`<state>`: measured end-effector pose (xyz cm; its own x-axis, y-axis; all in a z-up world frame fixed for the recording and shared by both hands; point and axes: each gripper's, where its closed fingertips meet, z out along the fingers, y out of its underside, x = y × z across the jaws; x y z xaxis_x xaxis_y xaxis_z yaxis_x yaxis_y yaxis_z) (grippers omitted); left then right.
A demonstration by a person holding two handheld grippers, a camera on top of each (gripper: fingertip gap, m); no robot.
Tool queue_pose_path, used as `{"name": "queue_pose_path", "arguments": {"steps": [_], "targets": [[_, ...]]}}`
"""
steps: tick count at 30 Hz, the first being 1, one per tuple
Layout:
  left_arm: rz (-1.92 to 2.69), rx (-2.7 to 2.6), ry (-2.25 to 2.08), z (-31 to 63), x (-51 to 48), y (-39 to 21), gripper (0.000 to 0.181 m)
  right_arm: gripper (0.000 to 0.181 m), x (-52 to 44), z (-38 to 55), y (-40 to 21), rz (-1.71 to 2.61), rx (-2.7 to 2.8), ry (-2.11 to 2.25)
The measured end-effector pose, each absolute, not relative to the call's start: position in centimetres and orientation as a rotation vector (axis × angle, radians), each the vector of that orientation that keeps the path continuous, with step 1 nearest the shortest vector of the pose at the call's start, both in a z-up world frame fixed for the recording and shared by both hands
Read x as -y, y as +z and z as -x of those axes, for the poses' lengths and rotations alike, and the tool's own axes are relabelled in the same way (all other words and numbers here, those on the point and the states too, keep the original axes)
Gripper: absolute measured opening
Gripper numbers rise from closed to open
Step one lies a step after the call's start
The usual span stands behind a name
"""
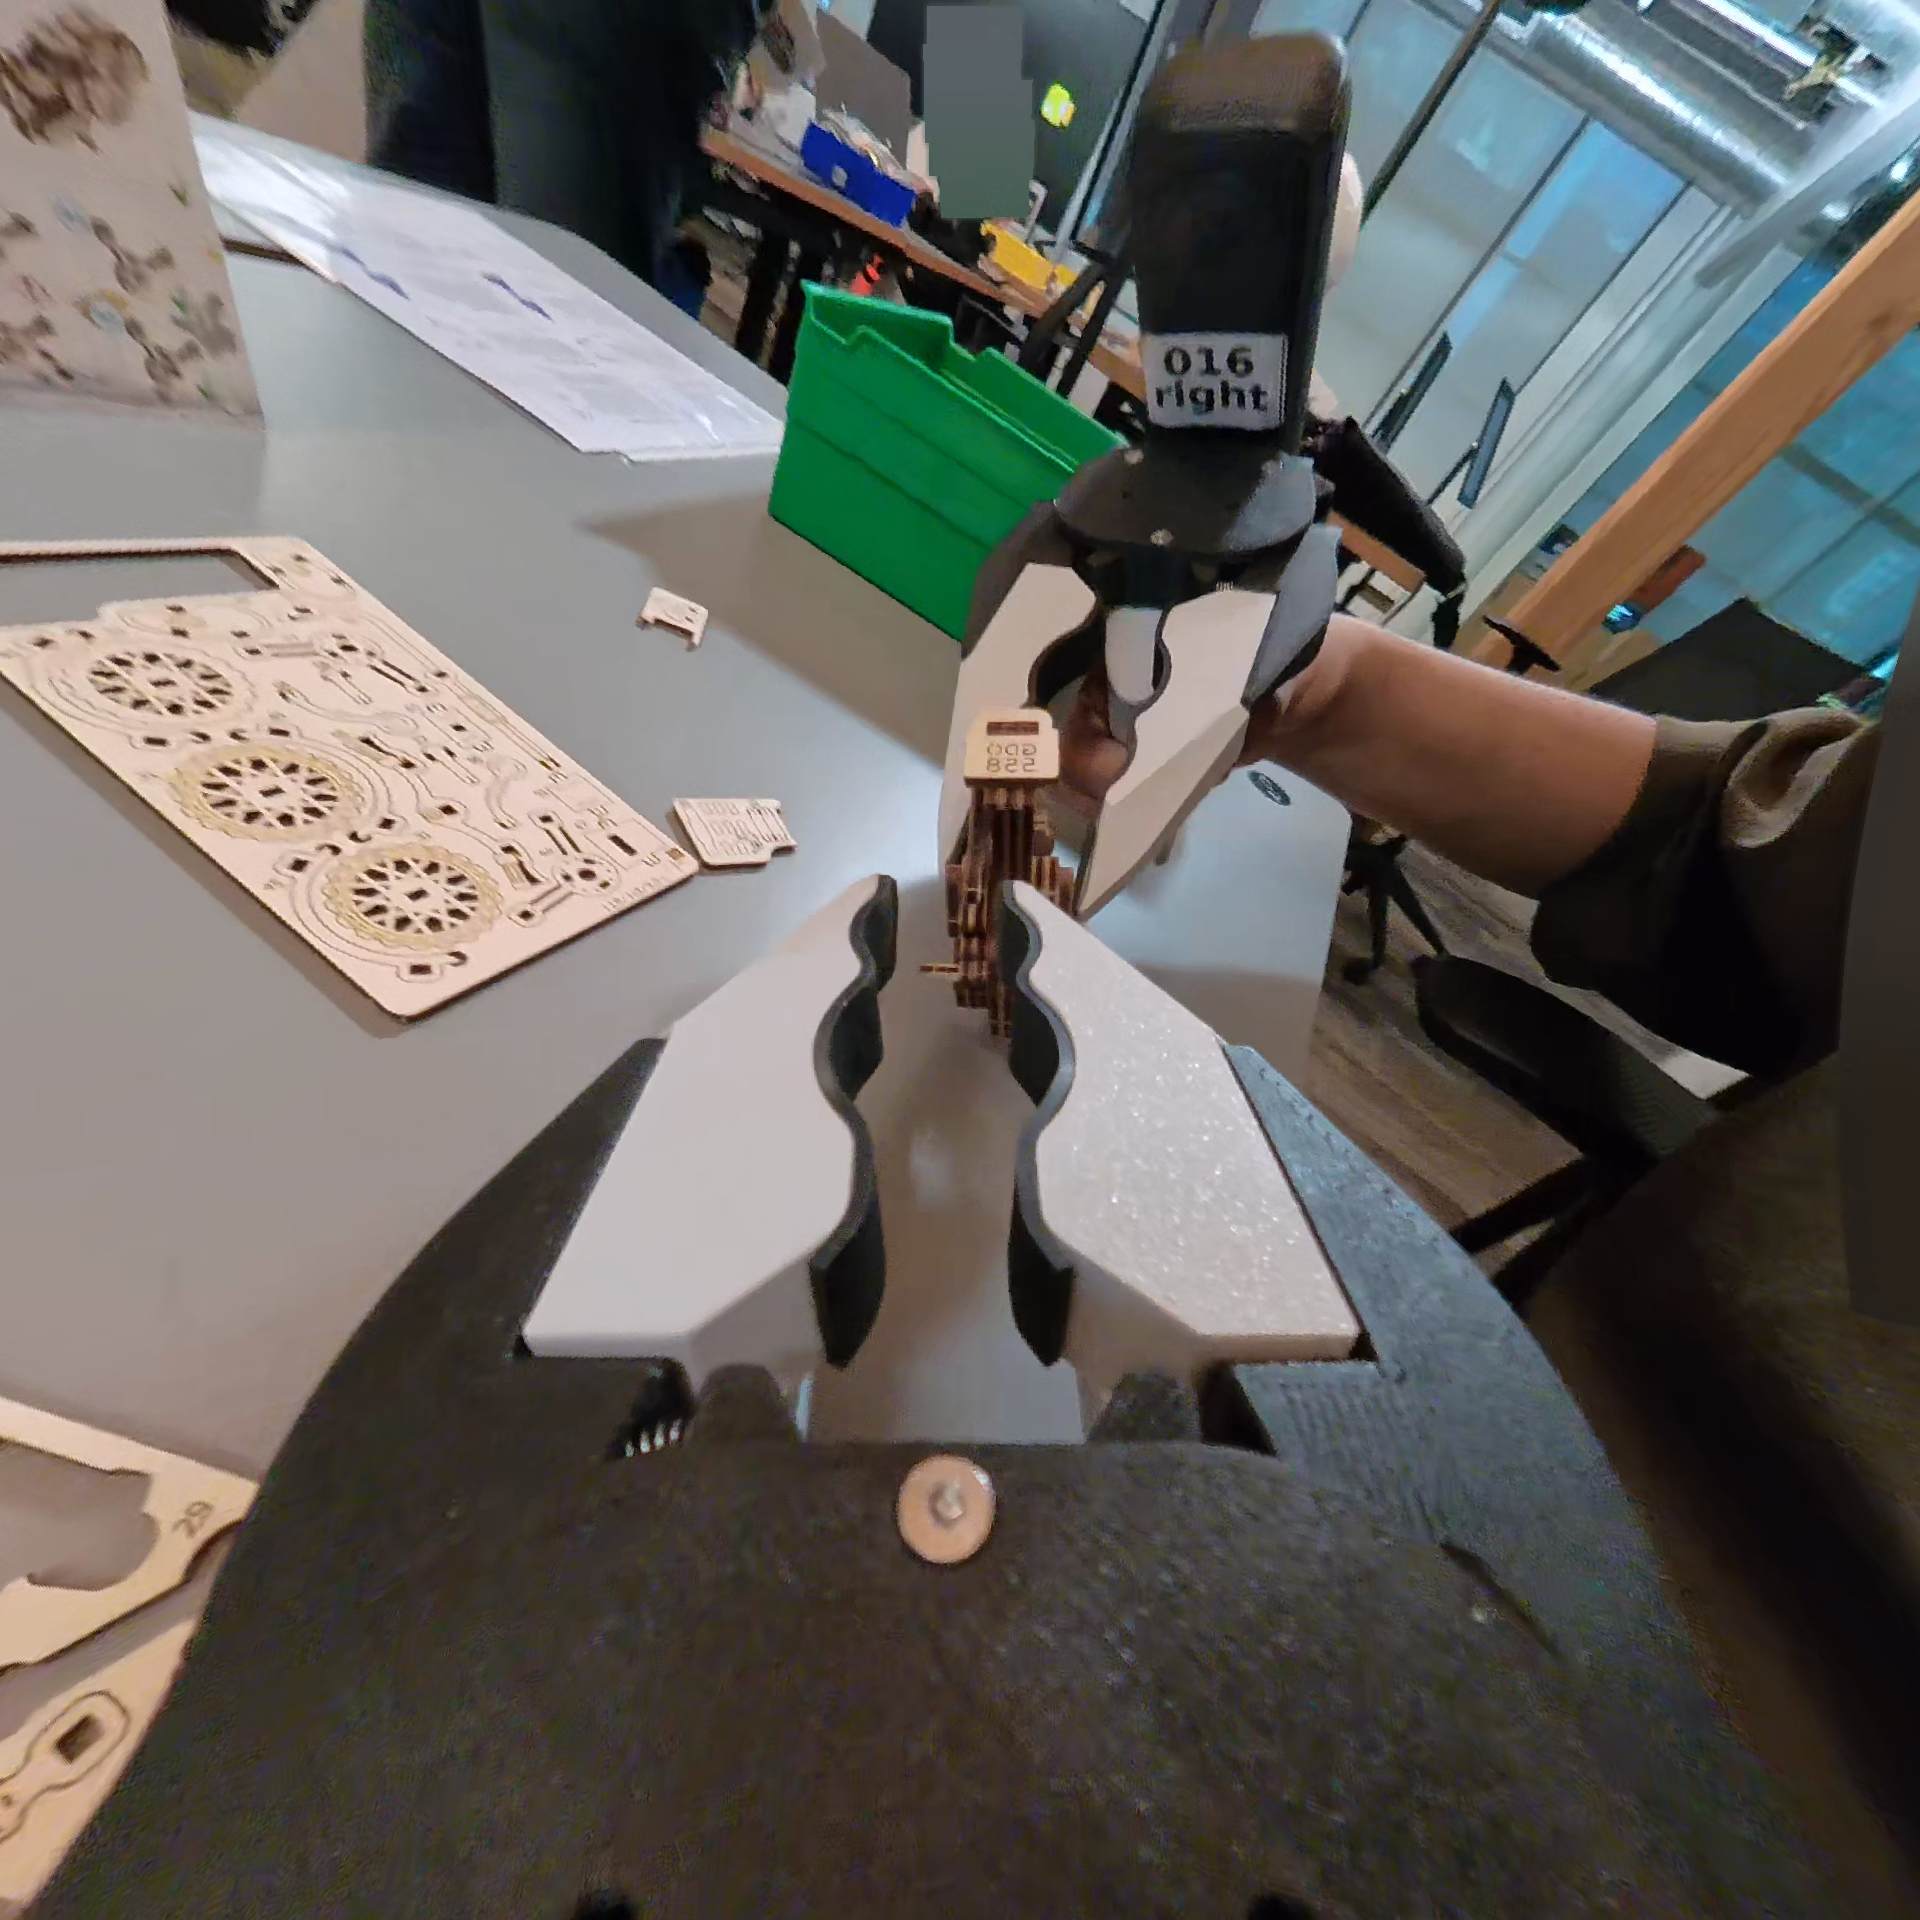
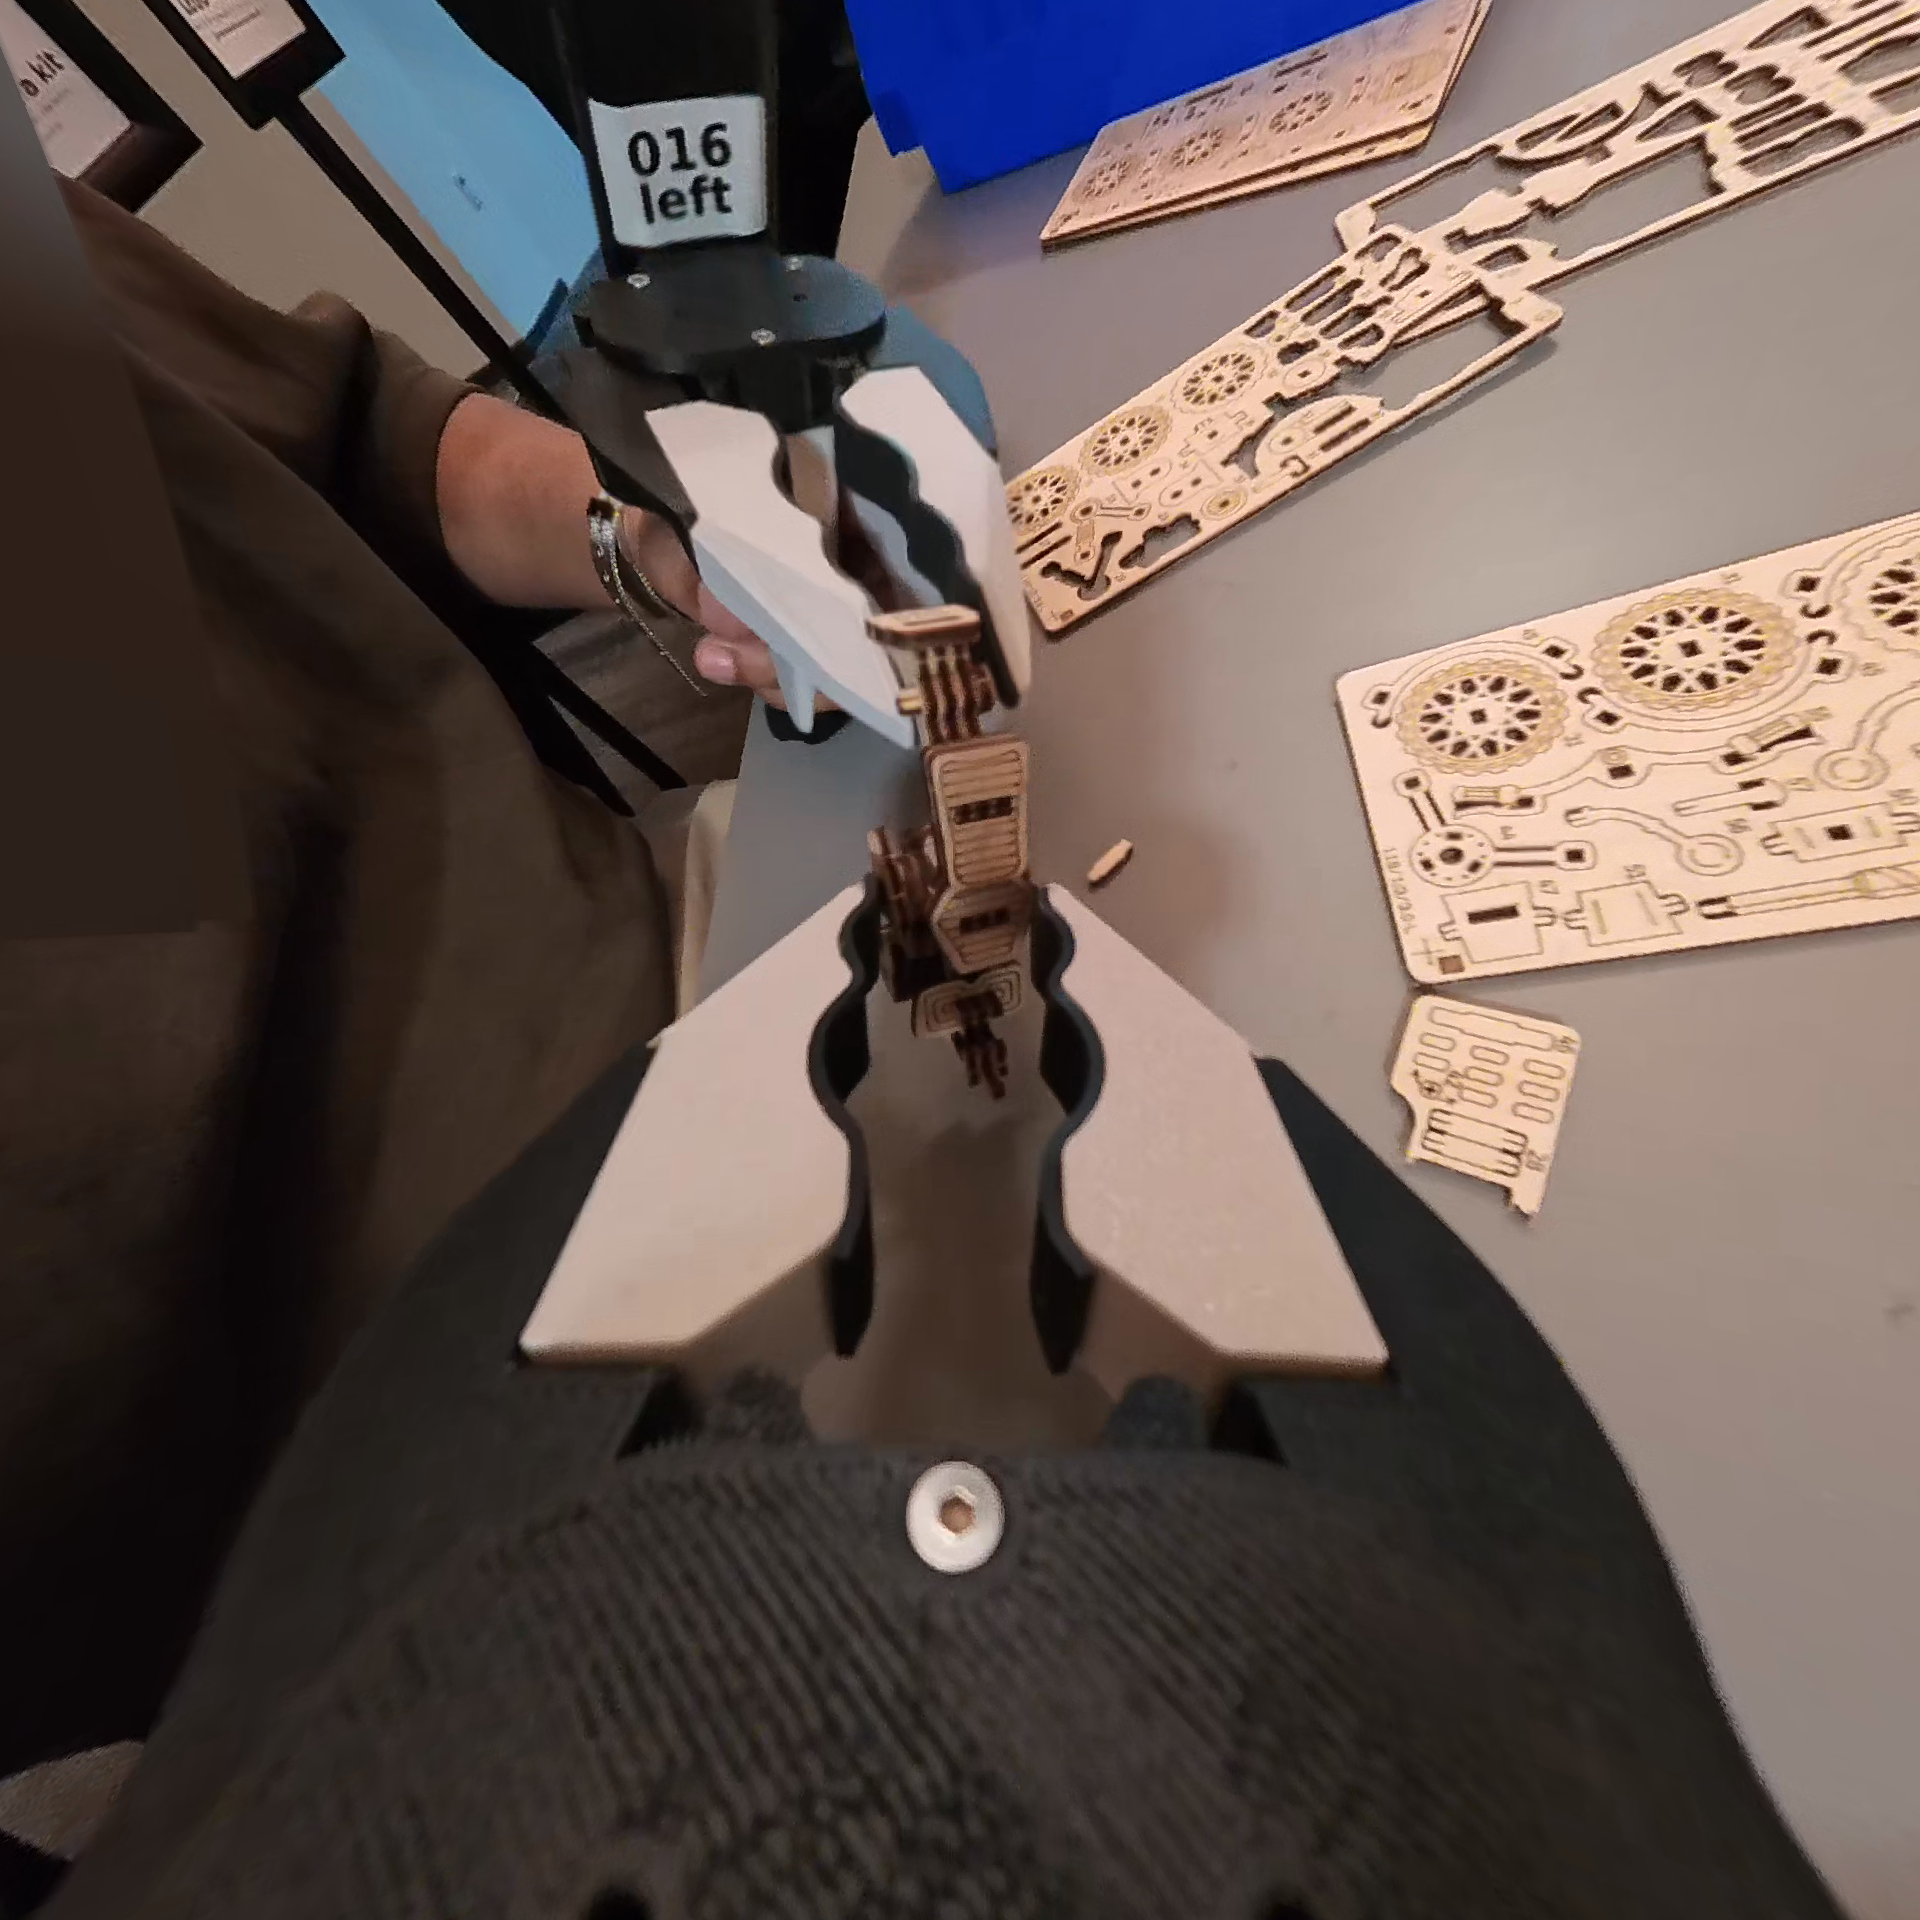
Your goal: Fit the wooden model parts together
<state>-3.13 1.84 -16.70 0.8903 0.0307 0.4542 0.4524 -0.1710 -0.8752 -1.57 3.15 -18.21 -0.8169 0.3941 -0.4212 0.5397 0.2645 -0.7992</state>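
— What stood over on the left side?

— A cut-out sheet with three spoked wheels lay flat on the grey table, with a small loose panel just beside its near corner and another little piece farther back. Behind those sat a green bin at the table's far edge; I couldn't see what was in it.

— And the grippers?

— The left gripper was nearly closed, its tips pinching the lower end of the wooden model, a stack of layered slats held up off the table. The right gripper came down from above with its fingers closed in on the model's other end, a small flat plate of the model showing between them. From the right gripper's own camera, the model ran straight between the two sets of tips, each narrowed onto an end of it.

— Much room around them?

— They worked close to the table's right-hand edge, with bare grey surface underneath. More sheets lay well apart to the side, and a blue bin at the back.
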Motion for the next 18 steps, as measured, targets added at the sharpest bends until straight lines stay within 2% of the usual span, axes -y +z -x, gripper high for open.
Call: {"name": "queue_pose_path", "arguments": {"steps": [6,13,14,18], "targets": [[1.730,0.347,-0.420,2.5,-1.7,-16.7,0.000,0.027,-2.8,1.5,-18.0,-0.871,-2.394,-1.525],[1.733,0.338,-0.440,2.4,-1.6,-16.8,0.000,0.027,-2.6,1.3,-18.1,-0.889,-2.322,-1.500],[1.736,0.341,-0.439,2.4,-1.6,-16.8,0.001,0.027,-2.6,1.3,-18.2,-0.895,-2.316,-1.490],[1.714,0.359,-0.471,2.9,-1.3,-16.4,0.023,0.027,-2.9,0.9,-19.1,-0.903,-2.321,-1.394]]}}
